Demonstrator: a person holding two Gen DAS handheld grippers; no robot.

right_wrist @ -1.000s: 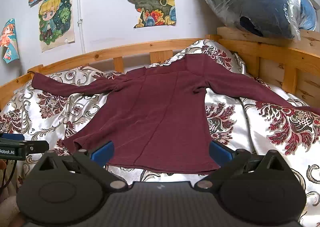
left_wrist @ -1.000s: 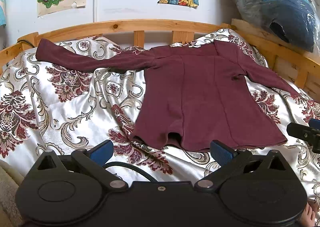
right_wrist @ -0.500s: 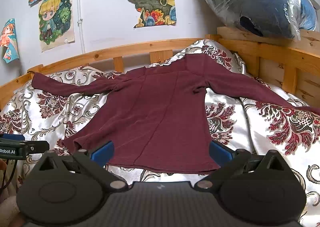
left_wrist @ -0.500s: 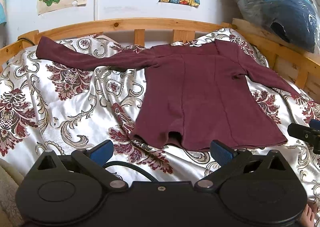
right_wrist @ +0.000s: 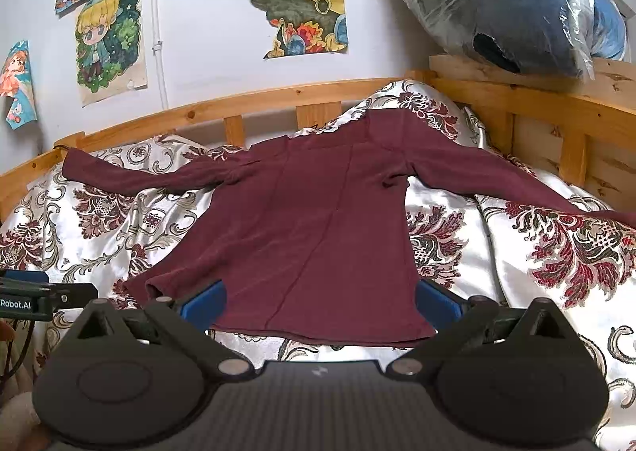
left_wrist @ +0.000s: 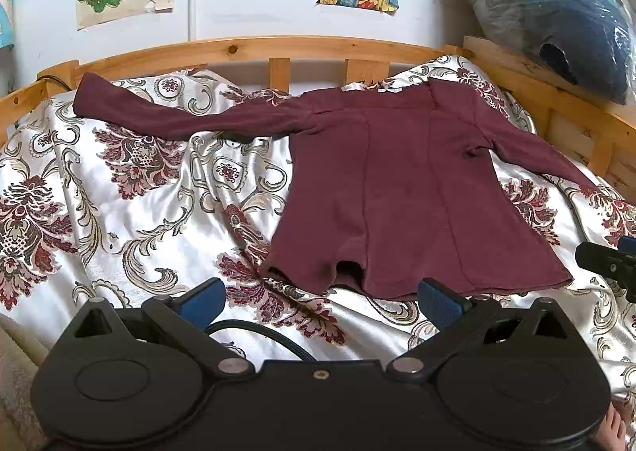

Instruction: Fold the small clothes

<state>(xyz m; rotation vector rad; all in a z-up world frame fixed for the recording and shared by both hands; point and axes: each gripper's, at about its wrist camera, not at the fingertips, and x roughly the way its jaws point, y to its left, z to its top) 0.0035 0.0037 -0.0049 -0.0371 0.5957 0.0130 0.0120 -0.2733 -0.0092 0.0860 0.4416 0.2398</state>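
nothing's shifted since a sec ago: long-sleeved maroon knit top (left_wrist: 401, 188) lies flat on floral satin bedspread (left_wrist: 131, 188), sleeves out, unfolded, w/ left gripper (left_wrist: 320, 298) & right gripper (right_wrist: 320, 300) both agape, empty, short of hem; next prob grab a sleeve.

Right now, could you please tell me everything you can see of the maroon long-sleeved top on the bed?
The maroon top is a long-sleeved garment of soft, matte knit with lengthwise seams down the body. It lies spread flat and unfolded on the floral satin bedspread, neckline toward the wooden bed rail, hem nearest the cameras. Both sleeves stretch outward; the left sleeve reaches toward the rail's corner. The hem is slightly rumpled at one spot. Neither the left gripper nor the right gripper grips it; both are open.
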